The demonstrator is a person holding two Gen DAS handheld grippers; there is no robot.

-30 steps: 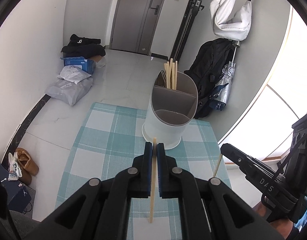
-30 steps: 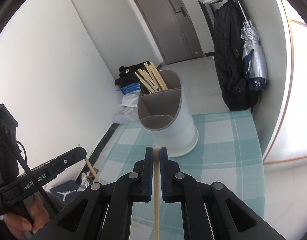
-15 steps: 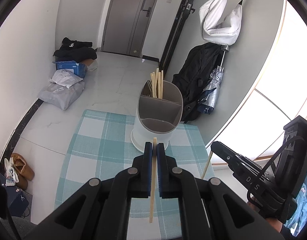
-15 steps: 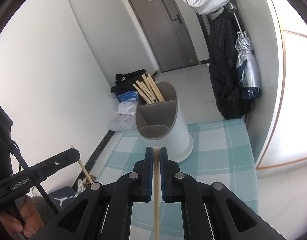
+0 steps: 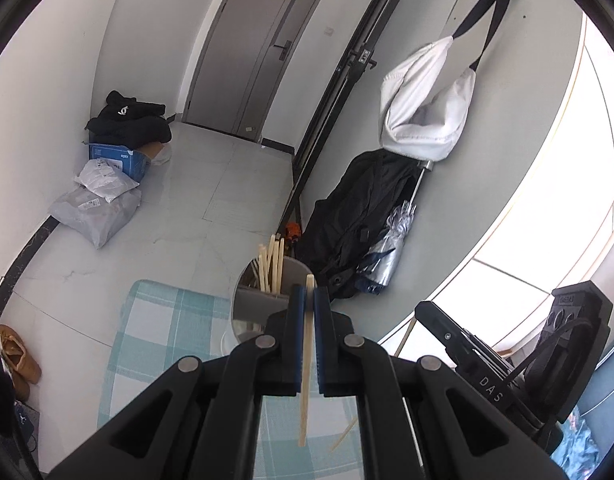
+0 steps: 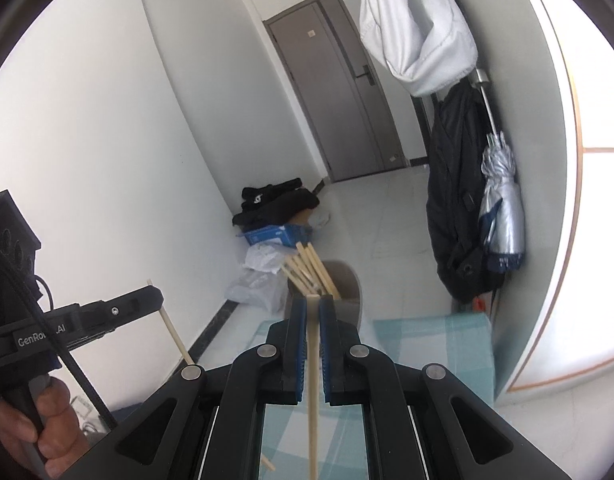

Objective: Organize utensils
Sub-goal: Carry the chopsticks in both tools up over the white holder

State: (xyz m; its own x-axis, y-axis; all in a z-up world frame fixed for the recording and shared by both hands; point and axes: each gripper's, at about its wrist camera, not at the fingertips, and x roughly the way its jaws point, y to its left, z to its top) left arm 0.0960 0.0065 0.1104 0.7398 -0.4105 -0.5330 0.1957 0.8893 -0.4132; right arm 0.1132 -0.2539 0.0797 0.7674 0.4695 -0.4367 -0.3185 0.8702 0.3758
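Observation:
My left gripper (image 5: 309,294) is shut on a wooden chopstick (image 5: 305,364) and held high above the table. My right gripper (image 6: 313,304) is shut on another wooden chopstick (image 6: 313,396), also raised. The white utensil holder (image 5: 253,308) with grey compartments stands on the teal checked cloth (image 5: 147,328), below and beyond both grippers; it also shows in the right wrist view (image 6: 349,280). Several chopsticks (image 5: 271,262) stand in its far compartment. A loose chopstick (image 5: 344,434) lies on the cloth. The left gripper shows in the right wrist view (image 6: 119,312), the right gripper in the left wrist view (image 5: 439,320).
A black jacket (image 5: 355,216), a folded umbrella (image 5: 387,248) and a white bag (image 5: 427,112) hang on the right wall. Parcels and a blue box (image 5: 115,160) lie on the floor at left. Shoes (image 5: 17,354) sit beside the table.
Both grippers have risen and tilted upward with their chopsticks. The holder now sits lower and smaller in both views, partly hidden behind the fingers.

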